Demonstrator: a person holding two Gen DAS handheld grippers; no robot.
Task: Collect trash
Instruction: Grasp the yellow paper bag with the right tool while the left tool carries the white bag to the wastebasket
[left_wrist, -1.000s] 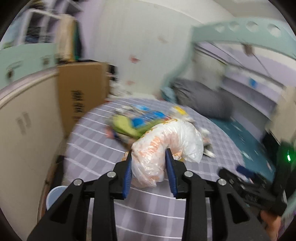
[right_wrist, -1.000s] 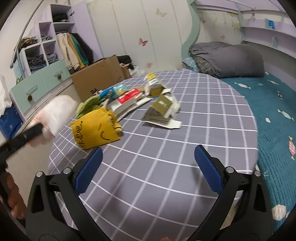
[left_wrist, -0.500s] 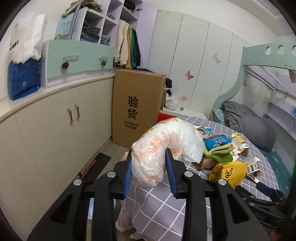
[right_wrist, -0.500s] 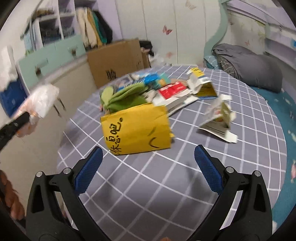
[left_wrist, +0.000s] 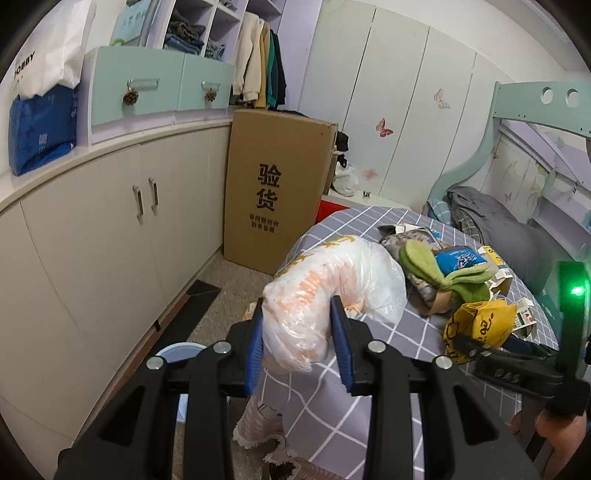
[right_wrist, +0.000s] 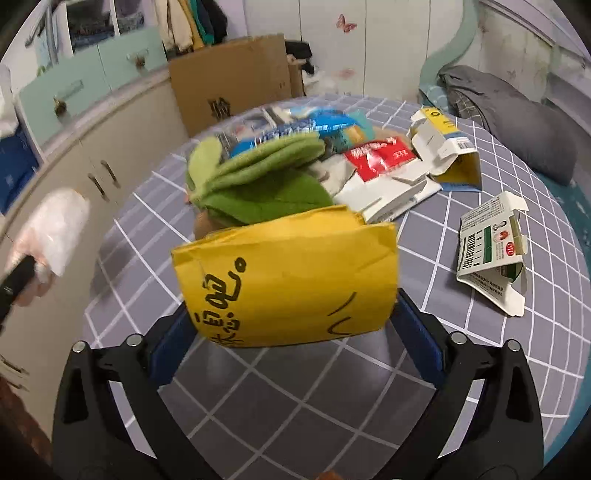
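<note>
Right now the left gripper (left_wrist: 298, 334) is clamped on a crumpled plastic bag (left_wrist: 332, 284), held off the edge of the checked bedspread (right_wrist: 314, 398). Over there, the right gripper (right_wrist: 291, 350) stands wide open, its blue pads either side of a yellow paper bag (right_wrist: 288, 280) lying beside green cloth (right_wrist: 258, 184) and flattened cartons (right_wrist: 487, 251).

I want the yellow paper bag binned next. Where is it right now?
In the right wrist view, the yellow paper bag sits on the bed between the open right hand-held gripper fingers, just before the green cloth.
</note>
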